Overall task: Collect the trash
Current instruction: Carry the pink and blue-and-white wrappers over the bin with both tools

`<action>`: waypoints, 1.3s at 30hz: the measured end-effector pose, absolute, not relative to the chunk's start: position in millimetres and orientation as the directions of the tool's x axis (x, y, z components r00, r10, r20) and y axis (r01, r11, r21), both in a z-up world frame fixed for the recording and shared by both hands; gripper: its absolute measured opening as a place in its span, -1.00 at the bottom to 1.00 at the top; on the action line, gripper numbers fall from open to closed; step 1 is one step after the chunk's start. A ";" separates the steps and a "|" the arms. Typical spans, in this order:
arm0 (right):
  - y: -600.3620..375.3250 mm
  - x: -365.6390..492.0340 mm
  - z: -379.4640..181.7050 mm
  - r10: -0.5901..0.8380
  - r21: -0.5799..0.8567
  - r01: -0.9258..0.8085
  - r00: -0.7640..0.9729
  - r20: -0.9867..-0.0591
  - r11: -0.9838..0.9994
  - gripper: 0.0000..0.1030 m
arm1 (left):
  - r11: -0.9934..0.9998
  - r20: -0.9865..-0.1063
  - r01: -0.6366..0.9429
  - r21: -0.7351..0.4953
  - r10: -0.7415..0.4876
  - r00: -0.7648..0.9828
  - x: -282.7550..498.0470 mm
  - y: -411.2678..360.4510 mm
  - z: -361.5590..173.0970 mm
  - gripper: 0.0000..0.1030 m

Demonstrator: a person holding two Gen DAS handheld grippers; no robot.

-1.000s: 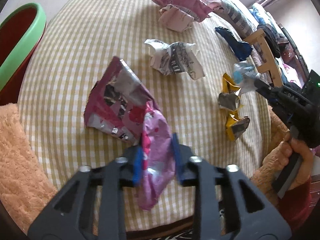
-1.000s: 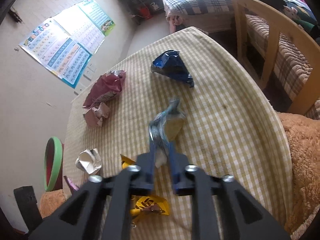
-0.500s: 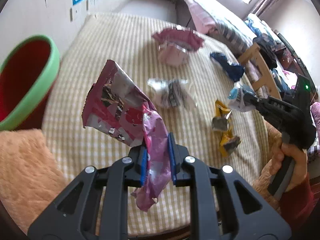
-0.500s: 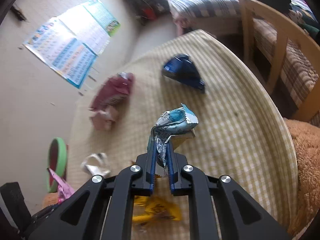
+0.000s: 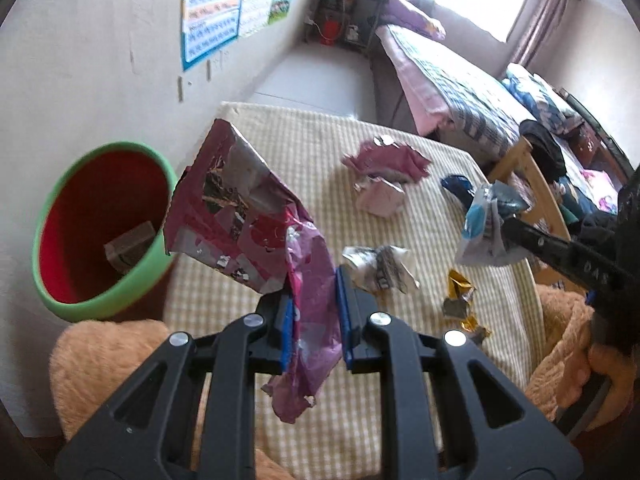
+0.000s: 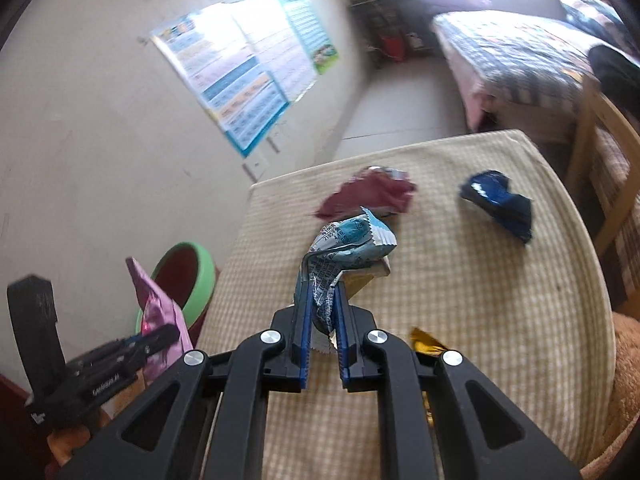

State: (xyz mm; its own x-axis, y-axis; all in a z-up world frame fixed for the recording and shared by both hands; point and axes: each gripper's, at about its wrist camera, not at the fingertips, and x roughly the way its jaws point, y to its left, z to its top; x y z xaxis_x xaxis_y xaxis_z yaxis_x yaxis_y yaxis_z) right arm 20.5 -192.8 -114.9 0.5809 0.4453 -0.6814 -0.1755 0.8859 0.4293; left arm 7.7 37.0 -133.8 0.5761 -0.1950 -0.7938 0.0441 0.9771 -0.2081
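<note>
My left gripper (image 5: 314, 312) is shut on a large pink and silver wrapper (image 5: 244, 216) and holds it in the air above the table's left edge, beside the red bin with a green rim (image 5: 100, 232). My right gripper (image 6: 322, 320) is shut on a crumpled light blue wrapper (image 6: 348, 240) and holds it above the checked table (image 6: 480, 300). The blue wrapper also shows in the left wrist view (image 5: 486, 224). On the table lie a maroon wrapper (image 6: 372, 194), a dark blue wrapper (image 6: 498, 204), a white crumpled wrapper (image 5: 380, 268) and gold wrappers (image 5: 460, 304).
The bin holds a dark block (image 5: 130, 246) and stands by the wall to the left of the table. A wooden chair (image 6: 604, 184) stands at the table's right side. A bed (image 5: 460, 80) lies beyond. Orange fleece sleeves (image 5: 100, 360) show near the front edge.
Both grippers have risen from the table with their wrappers. The left one has moved left, closer to the bin. The view has tilted up toward the room.
</note>
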 end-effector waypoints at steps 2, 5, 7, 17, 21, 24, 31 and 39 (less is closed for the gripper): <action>-181.8 22.4 -113.3 0.458 0.428 -0.197 0.573 -0.680 0.882 -0.79 | 0.978 -0.789 0.029 -0.207 -0.184 0.586 7.2 44.6 -131.0 -0.66; -168.0 22.0 -110.0 0.472 0.421 -0.230 0.564 -0.677 0.878 -0.79 | 0.980 -0.784 0.004 -0.198 -0.161 0.600 6.4 55.4 -128.7 -0.66; -159.4 23.3 -107.6 0.484 0.419 -0.250 0.556 -0.676 0.873 -0.79 | 0.979 -0.780 -0.014 -0.203 -0.153 0.606 4.9 63.6 -127.6 -0.66; -133.0 23.6 -107.4 0.504 0.408 -0.297 0.531 -0.681 0.863 -0.79 | 0.974 -0.772 -0.035 -0.225 -0.156 0.616 1.4 75.0 -125.6 -0.66; -126.2 23.1 -106.9 0.507 0.403 -0.308 0.524 -0.684 0.862 -0.79 | 0.973 -0.774 -0.041 -0.226 -0.154 0.614 0.8 77.1 -127.3 -0.66; -121.1 23.2 -106.7 0.511 0.400 -0.317 0.518 -0.686 0.860 -0.78 | 0.973 -0.776 -0.048 -0.225 -0.149 0.614 1.1 80.6 -128.6 -0.66; -108.0 25.6 -107.5 0.524 0.396 -0.345 0.499 -0.690 0.851 -0.78 | 0.973 -0.779 -0.080 -0.218 -0.123 0.615 1.8 92.6 -131.5 -0.66; -87.7 32.6 -107.8 0.542 0.388 -0.387 0.477 -0.692 0.836 -0.78 | 0.969 -0.780 -0.130 -0.210 -0.086 0.619 0.7 111.3 -133.7 -0.66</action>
State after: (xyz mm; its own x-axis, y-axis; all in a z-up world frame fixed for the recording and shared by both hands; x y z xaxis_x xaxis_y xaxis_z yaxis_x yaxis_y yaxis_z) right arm 32.6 -87.7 -107.8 0.4769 0.5418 -0.6921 -0.3873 0.8364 0.3879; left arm 0.7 111.3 -133.7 0.6194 -0.0861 -0.7803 -0.1296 0.9691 -0.2098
